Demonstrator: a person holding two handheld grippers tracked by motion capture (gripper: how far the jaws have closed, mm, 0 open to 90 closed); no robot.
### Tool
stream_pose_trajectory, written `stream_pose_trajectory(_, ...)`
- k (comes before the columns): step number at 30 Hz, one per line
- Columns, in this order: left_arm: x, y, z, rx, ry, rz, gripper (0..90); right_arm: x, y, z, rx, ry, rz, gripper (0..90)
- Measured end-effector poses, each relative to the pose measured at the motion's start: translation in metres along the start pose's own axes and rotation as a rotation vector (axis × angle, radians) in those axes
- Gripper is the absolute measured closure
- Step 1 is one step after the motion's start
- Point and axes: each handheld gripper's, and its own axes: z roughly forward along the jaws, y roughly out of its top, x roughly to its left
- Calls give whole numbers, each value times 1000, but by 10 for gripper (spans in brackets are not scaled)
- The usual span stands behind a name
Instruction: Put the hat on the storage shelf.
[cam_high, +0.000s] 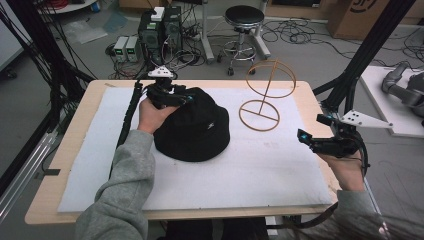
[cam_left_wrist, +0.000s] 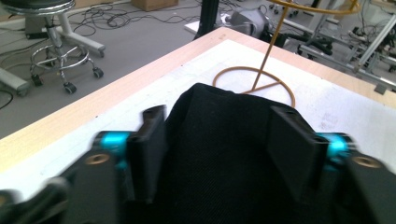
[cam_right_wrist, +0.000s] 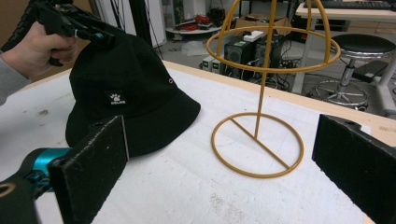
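A black bucket hat (cam_high: 192, 125) with a small white logo lies on the white mat (cam_high: 250, 175), left of centre. My left gripper (cam_high: 187, 96) sits at the far top of its crown, and in the left gripper view both pads flank and press the raised black cloth (cam_left_wrist: 219, 140). A gold wire hat stand (cam_high: 267, 87) is upright to the right of the hat, with a ring base and a domed top. My right gripper (cam_high: 310, 129) hovers at the table's right edge, open wide, with nothing between its fingers. Its view looks across at the stand (cam_right_wrist: 264, 70) and the hat (cam_right_wrist: 126, 93).
The mat covers most of a wooden table (cam_high: 75, 150). Beyond the far edge stand a stool (cam_high: 244, 30), computer cases (cam_high: 160, 30) and loose cables on the floor. A black frame post (cam_high: 365, 55) rises at the right.
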Motion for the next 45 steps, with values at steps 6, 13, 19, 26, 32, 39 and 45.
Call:
stream_pose_trajectory(6,2,-2,2,25,-8,-21,543,1,-2,-1,1,-4,4,32)
stream_pose_trajectory(13,6,-6,4,50,-44,-27,820,2,-3,0,-2,-3,-1,32)
stream_pose_trajectory(19,4,-5,4,53,-35,-25,879,2,-3,0,0,-6,4,32)
stream_pose_trajectory(26,0,0,-2,32,-34,-38,880,2,-4,1,6,-6,8,32)
stream_pose_trajectory(32,-4,19,-23,-32,-36,-50,880,3,-3,0,6,-4,15,32)
stream_pose_trajectory(39,-16,45,-40,-84,-77,-59,880,4,-2,1,9,0,14,32)
stream_pose_trajectory(45,-26,64,-48,-109,-88,-47,879,2,-2,1,4,7,19,32)
